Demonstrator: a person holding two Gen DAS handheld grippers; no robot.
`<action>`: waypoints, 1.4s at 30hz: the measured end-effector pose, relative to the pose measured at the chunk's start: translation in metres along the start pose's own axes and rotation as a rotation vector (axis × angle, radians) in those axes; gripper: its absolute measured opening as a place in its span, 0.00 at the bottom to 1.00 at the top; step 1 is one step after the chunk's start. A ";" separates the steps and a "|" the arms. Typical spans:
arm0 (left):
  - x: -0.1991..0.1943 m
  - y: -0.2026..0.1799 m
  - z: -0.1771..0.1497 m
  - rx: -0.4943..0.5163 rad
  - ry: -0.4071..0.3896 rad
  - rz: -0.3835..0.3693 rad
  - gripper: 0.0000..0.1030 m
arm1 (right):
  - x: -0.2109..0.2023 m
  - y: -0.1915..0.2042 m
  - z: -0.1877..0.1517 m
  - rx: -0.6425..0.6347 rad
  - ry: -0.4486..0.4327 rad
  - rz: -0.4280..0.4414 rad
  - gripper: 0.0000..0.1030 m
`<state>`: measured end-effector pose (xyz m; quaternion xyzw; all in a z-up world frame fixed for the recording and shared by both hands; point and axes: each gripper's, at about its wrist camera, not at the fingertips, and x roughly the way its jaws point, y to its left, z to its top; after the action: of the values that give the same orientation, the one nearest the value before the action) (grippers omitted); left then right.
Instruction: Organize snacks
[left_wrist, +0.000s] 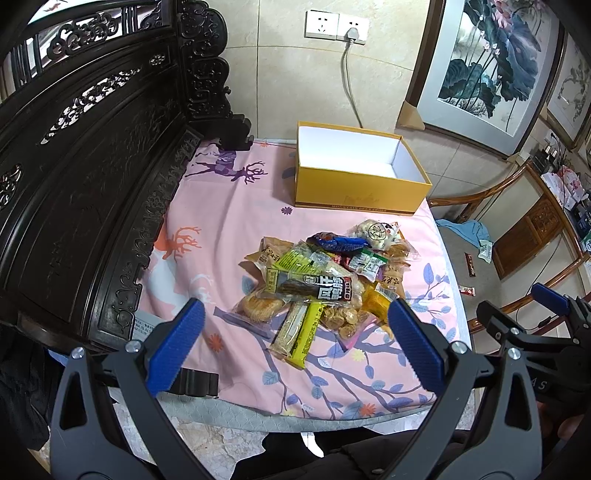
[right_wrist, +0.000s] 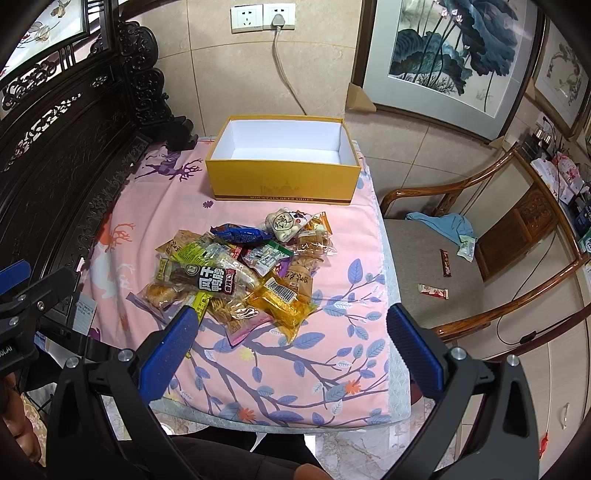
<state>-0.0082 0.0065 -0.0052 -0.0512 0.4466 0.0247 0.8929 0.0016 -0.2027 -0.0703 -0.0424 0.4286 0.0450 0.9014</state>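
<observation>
A pile of wrapped snacks (left_wrist: 325, 280) lies in the middle of a pink patterned cloth (left_wrist: 229, 229); it also shows in the right wrist view (right_wrist: 240, 269). An open yellow box (left_wrist: 354, 184) with a white, empty inside stands behind the pile, also in the right wrist view (right_wrist: 284, 181). My left gripper (left_wrist: 295, 343) is open and empty, held above the near edge of the pile. My right gripper (right_wrist: 291, 339) is open and empty, near the pile's front right. The right gripper also shows at the right edge of the left wrist view (left_wrist: 532, 317).
A dark carved wooden headboard (left_wrist: 92, 166) runs along the left. A wooden chair (right_wrist: 443, 258) at the right holds a blue cloth (right_wrist: 443, 225) and loose snack packets (right_wrist: 432, 291). Framed paintings (right_wrist: 443, 55) lean on the tiled wall. A cable (right_wrist: 284, 74) hangs from the wall socket.
</observation>
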 end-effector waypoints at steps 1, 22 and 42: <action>0.000 0.000 -0.001 -0.001 0.001 0.000 0.98 | 0.000 0.000 0.000 0.000 0.000 0.000 0.99; 0.018 -0.001 0.002 -0.033 0.034 0.010 0.98 | 0.021 -0.004 -0.002 -0.011 0.032 0.021 0.99; 0.095 0.021 -0.056 -0.169 0.049 0.045 0.98 | 0.147 -0.034 -0.033 -0.304 0.047 0.347 0.94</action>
<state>0.0026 0.0205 -0.1162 -0.1167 0.4656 0.0812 0.8735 0.0727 -0.2335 -0.2035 -0.1042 0.4385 0.2624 0.8532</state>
